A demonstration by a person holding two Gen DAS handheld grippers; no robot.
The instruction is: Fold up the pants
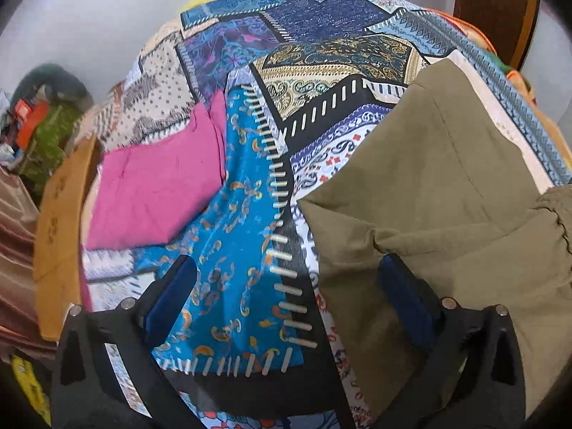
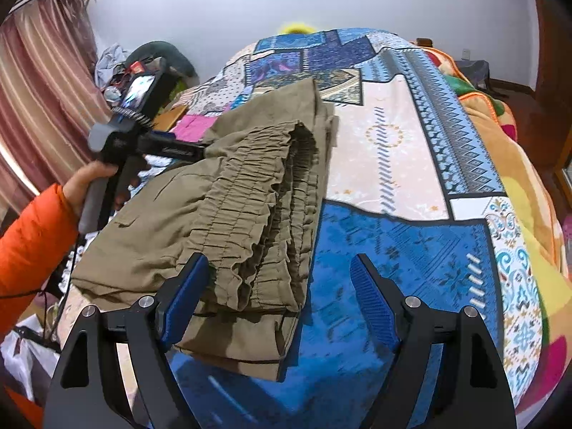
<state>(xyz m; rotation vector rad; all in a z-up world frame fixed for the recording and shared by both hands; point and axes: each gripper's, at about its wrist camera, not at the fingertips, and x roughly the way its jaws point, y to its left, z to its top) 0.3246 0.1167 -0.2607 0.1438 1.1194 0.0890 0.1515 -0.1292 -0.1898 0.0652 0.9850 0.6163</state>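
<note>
Olive-green pants [image 2: 228,214] lie folded on a patchwork bedspread [image 2: 393,164], their gathered elastic waistband stacked in layers toward me. My right gripper [image 2: 282,286] is open above the waistband's near end; its left finger is over the cloth and its right finger is over bare bedspread. In the left wrist view the pants [image 1: 447,214] fill the right side. My left gripper [image 1: 286,286] is open wide, its right finger over the pants' edge and its left finger over the blue patch. Nothing is pinched. A hand [image 2: 89,182] in an orange sleeve holds that left gripper [image 2: 196,151] at the pants' far left edge.
A folded pink cloth [image 1: 153,193] lies left of the pants near the bed's wooden edge [image 1: 57,236]. A bright orange and yellow blanket [image 2: 500,136] is bunched along the right side. Curtains [image 2: 43,82] and a clutter pile [image 2: 143,68] stand beyond the left edge.
</note>
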